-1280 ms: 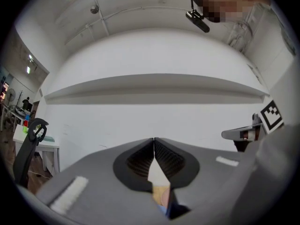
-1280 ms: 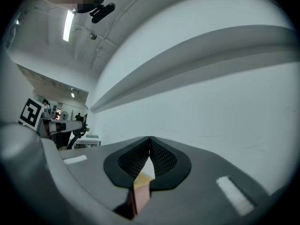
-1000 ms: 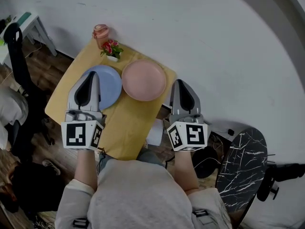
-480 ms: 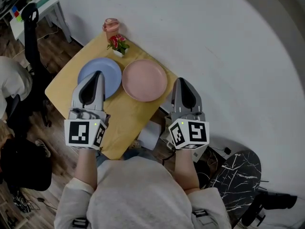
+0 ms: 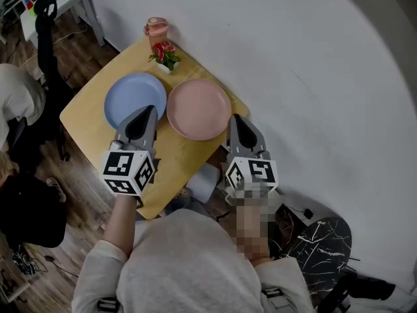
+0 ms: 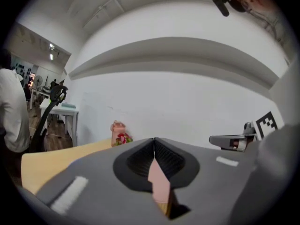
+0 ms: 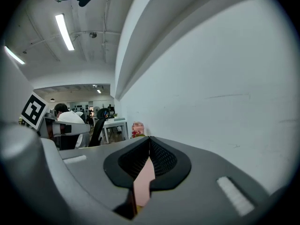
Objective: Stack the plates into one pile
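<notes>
Nothing is stacked yet. The blue plate (image 5: 135,98) and the pink plate (image 5: 199,108) lie side by side on the desk (image 5: 174,156), in the upper middle of the frame. I judge this to be the approach. My left gripper (image 5: 150,111) is clenched on nothing, its tip over the blue plate's near rim. My right gripper (image 5: 233,119), likewise clenched and empty, sits just right of the pink plate. Next I must open one gripper and catch a rim, then carry that plate onto the other. The small pale-wood desk stands against a white wall, with a pink cup (image 5: 156,28) and a flower pot (image 5: 166,56) at its far corner. A wooden floor and a black chair (image 5: 44,18) show at upper left.
</notes>
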{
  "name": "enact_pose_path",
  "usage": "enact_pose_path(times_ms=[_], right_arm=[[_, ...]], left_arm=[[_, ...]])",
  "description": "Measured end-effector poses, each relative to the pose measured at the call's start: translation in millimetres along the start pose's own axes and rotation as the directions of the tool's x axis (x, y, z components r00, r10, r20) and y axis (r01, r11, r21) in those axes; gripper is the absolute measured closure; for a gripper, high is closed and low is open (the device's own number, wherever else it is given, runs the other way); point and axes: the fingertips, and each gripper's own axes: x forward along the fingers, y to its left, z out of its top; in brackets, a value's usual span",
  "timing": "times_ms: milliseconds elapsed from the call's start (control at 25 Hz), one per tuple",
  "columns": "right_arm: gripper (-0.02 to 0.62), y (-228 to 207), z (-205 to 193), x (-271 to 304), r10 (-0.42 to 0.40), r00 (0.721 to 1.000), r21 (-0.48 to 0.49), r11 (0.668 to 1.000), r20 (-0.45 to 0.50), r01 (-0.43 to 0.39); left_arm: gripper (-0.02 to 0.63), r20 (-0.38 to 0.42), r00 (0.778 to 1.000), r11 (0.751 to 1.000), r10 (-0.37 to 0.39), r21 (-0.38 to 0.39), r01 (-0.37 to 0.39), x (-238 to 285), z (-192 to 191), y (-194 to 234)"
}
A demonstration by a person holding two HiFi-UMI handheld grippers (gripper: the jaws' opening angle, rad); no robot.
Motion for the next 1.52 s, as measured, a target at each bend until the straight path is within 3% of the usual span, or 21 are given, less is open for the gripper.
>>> enact_pose_path(times_ms=[160,360,680,1040,1200,1520], right_arm=[[0.591,-14.4,-28.6,16.6,-0.016,0.995,0.013,1.0,-0.103,0.018],[0.591,-27.0,-67.3,38.0,-0.027,0.975,0.071,0.997,-0.221,0.043],[0.588,-47.8,-125.7,58.0,-0.024,0.927,0.136,0.987,-0.375,0.081],[0.529,-87.4,-158.7,79.8,-0.055,0.883,0.108,0.987,-0.466,0.118],[0.511,-103.0,-179.9,89.3,-0.063,0.848,0.093,0.987,-0.527,0.131],[0.508,-113.4,-210.3,106.6,-0.034,0.799,0.109,0.986,-0.601,0.124]], left_arm=[[0.545,-0.136,0.991,0.995,-0.007,-0.101,-0.007,19.4,-50.9,3.4],[0.543,-0.315,0.947,0.983,-0.068,-0.181,0.01,32.9,-114.2,-1.7],[0.479,-0.469,0.882,0.952,-0.044,-0.287,-0.106,50.9,-186.6,-1.8],[0.439,-0.532,0.847,0.948,0.024,-0.258,-0.188,65.5,-219.6,3.7],[0.439,-0.548,0.836,0.944,0.042,-0.252,-0.212,70.0,-227.0,6.2],[0.439,-0.573,0.818,0.953,0.048,-0.218,-0.209,84.2,-238.2,4.3]])
